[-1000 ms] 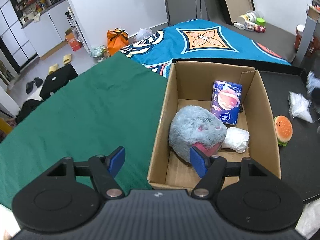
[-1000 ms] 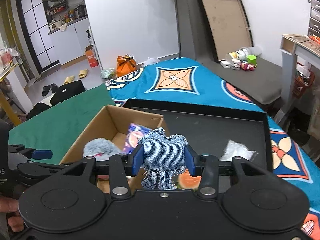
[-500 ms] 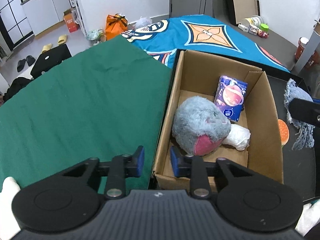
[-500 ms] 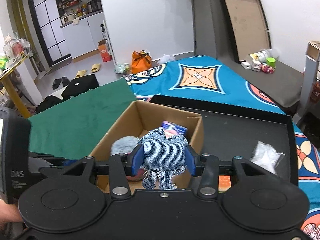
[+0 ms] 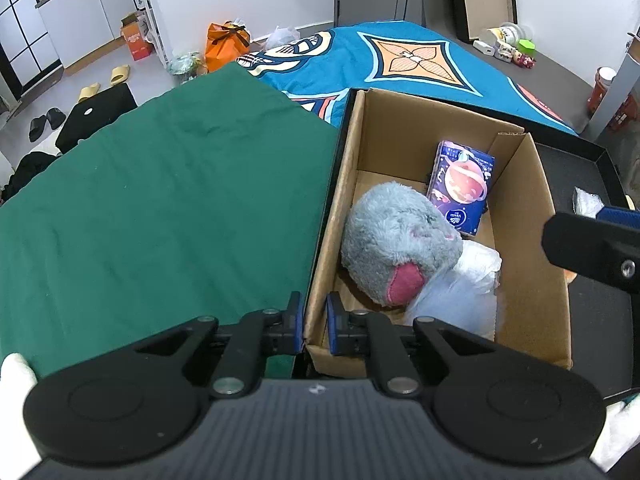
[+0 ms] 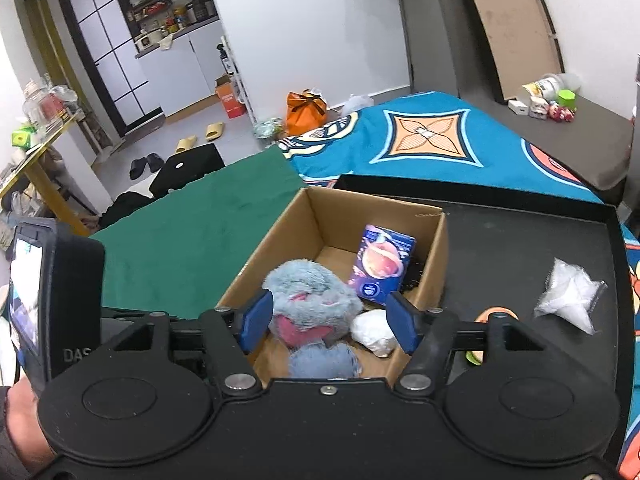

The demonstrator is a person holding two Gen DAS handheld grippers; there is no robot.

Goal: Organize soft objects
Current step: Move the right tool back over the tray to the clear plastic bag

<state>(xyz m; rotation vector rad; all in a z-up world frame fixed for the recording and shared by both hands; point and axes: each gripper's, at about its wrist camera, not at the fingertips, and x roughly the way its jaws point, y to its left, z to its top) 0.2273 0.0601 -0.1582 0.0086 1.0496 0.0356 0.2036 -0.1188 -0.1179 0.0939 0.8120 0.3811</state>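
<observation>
The little denim piece [image 6: 324,362] is lying in the cardboard box [image 6: 316,216] now, down at the near end, right up against the fuzzy grey-blue plush [image 6: 310,300] with the pink patch. Beside them there's a crumpled white bundle [image 6: 374,330], and a purple pack with a planet print [image 6: 382,266] stands against the far wall of the box. My right gripper [image 6: 326,320] hovers over that near end with its jaws opening, about halfway apart, and the blue pads aren't pressing on anything; the denim just sits below them. My left gripper [image 5: 312,326] is pinched down narrow on the near left corner of the box wall, cardboard edge right between the 2 pads. From the left wrist view the plush [image 5: 396,248] fills the middle of the box and the white bundle [image 5: 468,280] pokes out from under it. The box sits on a black tray [image 6: 520,248], next to a green cloth [image 5: 160,200]. Out on the tray to the right there's a clear bag of white fluff [image 6: 570,296], and a small burger toy [image 6: 494,316] peeks out from behind my right gripper's arm.
</observation>
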